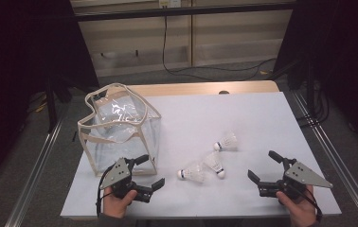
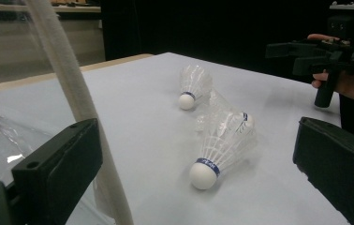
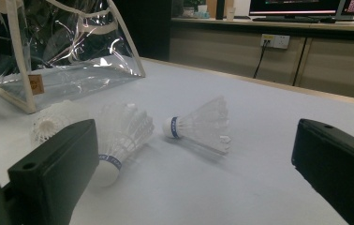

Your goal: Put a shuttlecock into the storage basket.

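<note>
Three white shuttlecocks lie on the white table top [image 1: 243,113]: one [image 1: 228,141] farthest back, one [image 1: 215,163] in the middle, one [image 1: 191,172] nearest the left. A clear plastic bag [image 1: 120,127] with beige trim stands open at the table's left. My left gripper [image 1: 152,170] is open and empty just in front of the bag, its jaws pointing right toward the shuttlecocks [image 2: 222,150]. My right gripper [image 1: 261,164] is open and empty at the front right, facing left toward them [image 3: 198,124]. Neither gripper touches anything.
The bag's beige edge strip [image 2: 72,93] rises close to my left jaw. A black cable [image 1: 165,52] runs down the cabinet behind the table. Metal rails [image 1: 328,151] flank both table sides. Bare table surface stretches behind the shuttlecocks.
</note>
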